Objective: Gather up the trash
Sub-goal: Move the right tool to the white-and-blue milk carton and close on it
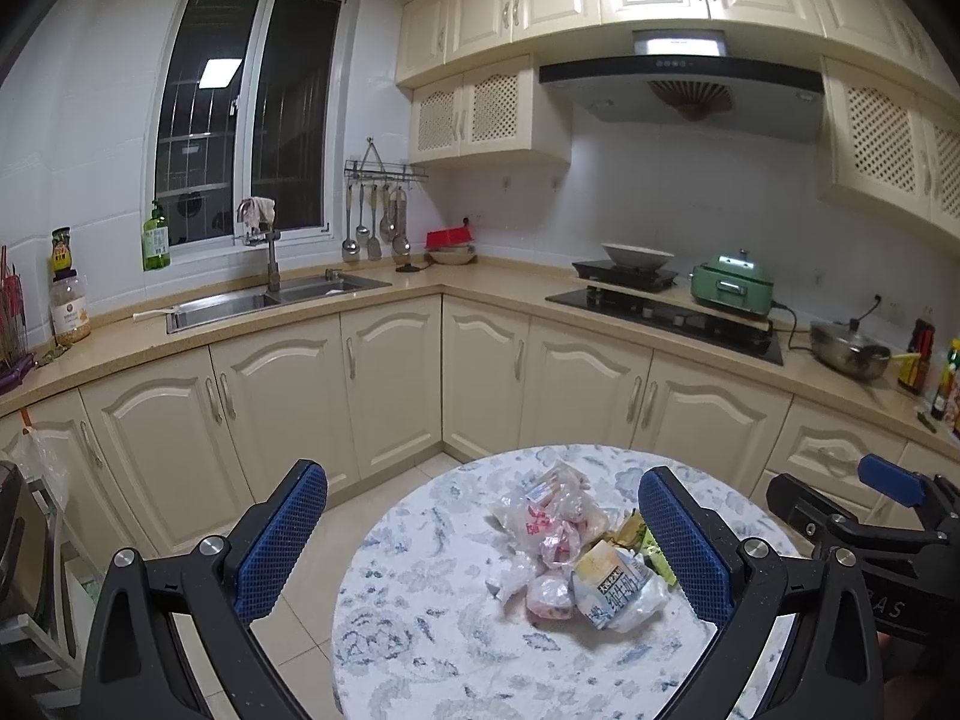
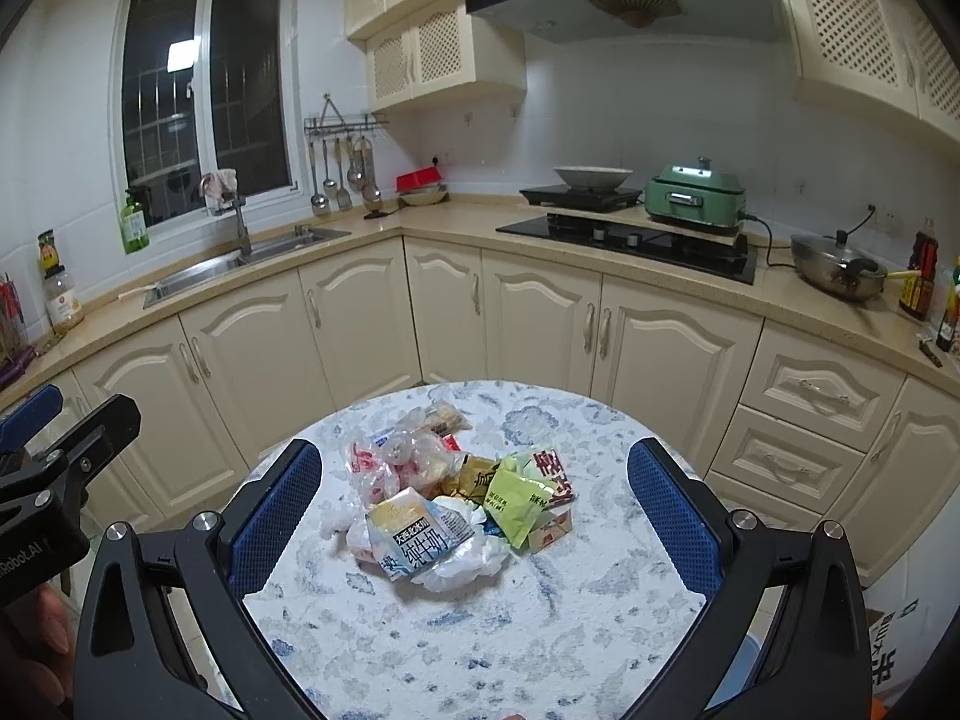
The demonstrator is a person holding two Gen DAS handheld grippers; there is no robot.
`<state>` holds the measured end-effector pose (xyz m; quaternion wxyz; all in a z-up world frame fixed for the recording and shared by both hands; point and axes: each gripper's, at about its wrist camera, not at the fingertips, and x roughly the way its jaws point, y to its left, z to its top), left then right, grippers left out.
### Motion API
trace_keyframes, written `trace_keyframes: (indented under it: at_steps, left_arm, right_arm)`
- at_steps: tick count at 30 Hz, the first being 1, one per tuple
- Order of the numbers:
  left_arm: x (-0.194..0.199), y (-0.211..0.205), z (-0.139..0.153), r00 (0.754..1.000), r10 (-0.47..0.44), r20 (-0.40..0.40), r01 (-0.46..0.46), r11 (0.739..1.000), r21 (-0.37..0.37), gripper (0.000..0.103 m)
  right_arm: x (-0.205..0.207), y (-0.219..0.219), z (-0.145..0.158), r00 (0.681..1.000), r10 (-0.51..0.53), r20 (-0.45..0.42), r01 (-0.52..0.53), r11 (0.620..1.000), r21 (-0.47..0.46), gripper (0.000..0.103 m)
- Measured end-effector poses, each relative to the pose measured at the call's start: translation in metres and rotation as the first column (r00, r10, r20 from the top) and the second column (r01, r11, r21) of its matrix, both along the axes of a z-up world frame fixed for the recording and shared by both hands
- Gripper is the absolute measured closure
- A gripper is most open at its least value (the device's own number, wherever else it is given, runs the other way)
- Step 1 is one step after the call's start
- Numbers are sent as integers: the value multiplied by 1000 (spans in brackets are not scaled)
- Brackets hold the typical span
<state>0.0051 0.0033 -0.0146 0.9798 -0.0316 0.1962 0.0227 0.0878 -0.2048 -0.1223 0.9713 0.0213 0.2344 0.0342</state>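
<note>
A heap of trash lies in the middle of a round table with a blue floral cover. It holds crumpled clear plastic bags, a crushed milk carton, green snack wrappers and a small box. My left gripper hovers open above the table's near left side, the heap between its blue pads and further off. My right gripper is open too, its fingers spread either side of the heap, above it. Each gripper shows at the other view's edge.
Cream cabinets run in an L behind the table. The counter carries a sink, a hob with a green cooker, a lidded pan and bottles. Tiled floor lies left of the table. A cardboard box sits at the lower right.
</note>
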Motion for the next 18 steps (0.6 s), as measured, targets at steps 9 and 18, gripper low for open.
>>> trace_keyframes:
  at_steps: [9, 18]
  left_arm:
    - [33, 14, -23, 996, 16, -85, -17, 1000, -7, 1]
    - [73, 24, -52, 979, 22, -204, -24, 1000, -7, 1]
  right_arm:
    - [31, 9, -38, 993, 30, -114, -31, 999, -7, 0]
    - [74, 27, -100, 956, 93, -278, -97, 995, -1, 0]
